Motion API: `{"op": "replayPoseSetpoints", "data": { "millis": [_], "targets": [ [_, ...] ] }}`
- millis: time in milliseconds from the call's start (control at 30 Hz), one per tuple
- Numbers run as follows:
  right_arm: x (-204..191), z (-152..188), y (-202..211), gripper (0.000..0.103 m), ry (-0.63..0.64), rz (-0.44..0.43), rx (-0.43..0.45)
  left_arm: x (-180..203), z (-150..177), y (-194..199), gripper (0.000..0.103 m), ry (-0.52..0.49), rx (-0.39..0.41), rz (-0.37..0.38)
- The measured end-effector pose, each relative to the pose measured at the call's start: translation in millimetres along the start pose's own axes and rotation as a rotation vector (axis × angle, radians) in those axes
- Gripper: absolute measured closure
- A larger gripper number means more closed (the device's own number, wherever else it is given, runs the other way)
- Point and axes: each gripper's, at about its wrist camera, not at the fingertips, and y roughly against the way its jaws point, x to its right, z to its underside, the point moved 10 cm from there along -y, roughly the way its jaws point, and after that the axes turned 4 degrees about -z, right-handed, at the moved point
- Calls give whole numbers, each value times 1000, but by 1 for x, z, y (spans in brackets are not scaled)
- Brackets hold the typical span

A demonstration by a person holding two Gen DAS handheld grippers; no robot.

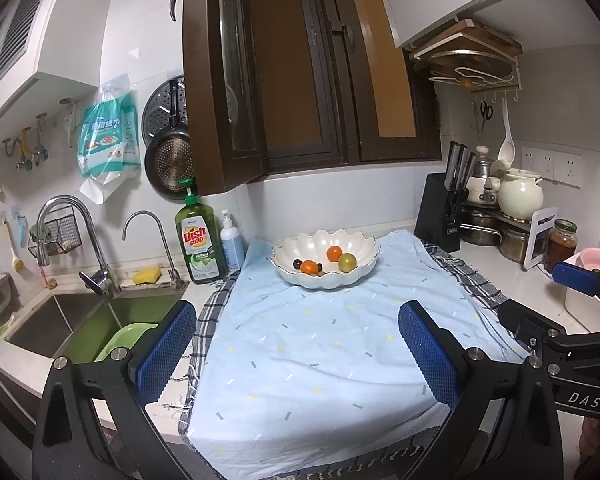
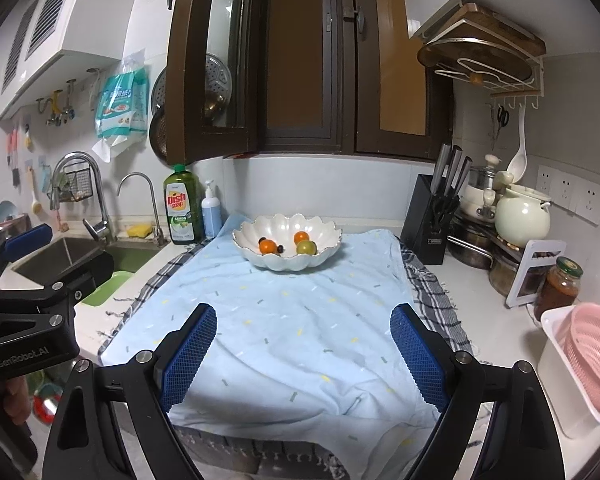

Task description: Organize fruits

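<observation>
Stainless steel marks the far left, where the sink holds a green basin and a bottle of dish soap stands on the counter behind it. Next along, the left gripper hovers over the near part of a pale blue cloth, its blue pads spread wide with nothing between them. Straight ahead of it, at the far end of the cloth and close to the back wall, sits the white scalloped bowl, and in it the fruits: an orange one toward the left, another orange one further back, a greenish one to the right, and a few small dark ones I cannot identify. The right gripper is likewise spread and empty, held over the same near stretch of cloth; from its view the bowl lies ahead and slightly left of centre, so neither hand looks clearly nearer. The fruits are round, so there is no long axis to line up with; the reach is simply forward across the cloth and down over the rim. Further right stand a black knife block, a cream pot, a jar and a pink colander.
</observation>
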Motion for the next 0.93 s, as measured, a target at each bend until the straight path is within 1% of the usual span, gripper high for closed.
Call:
{"op": "replayPoseSetpoints", "data": {
  "millis": [933],
  "targets": [
    [3,3,0,13,-9,8,-11,4,-1,-4,0,1,-8,9]
  ]
}}
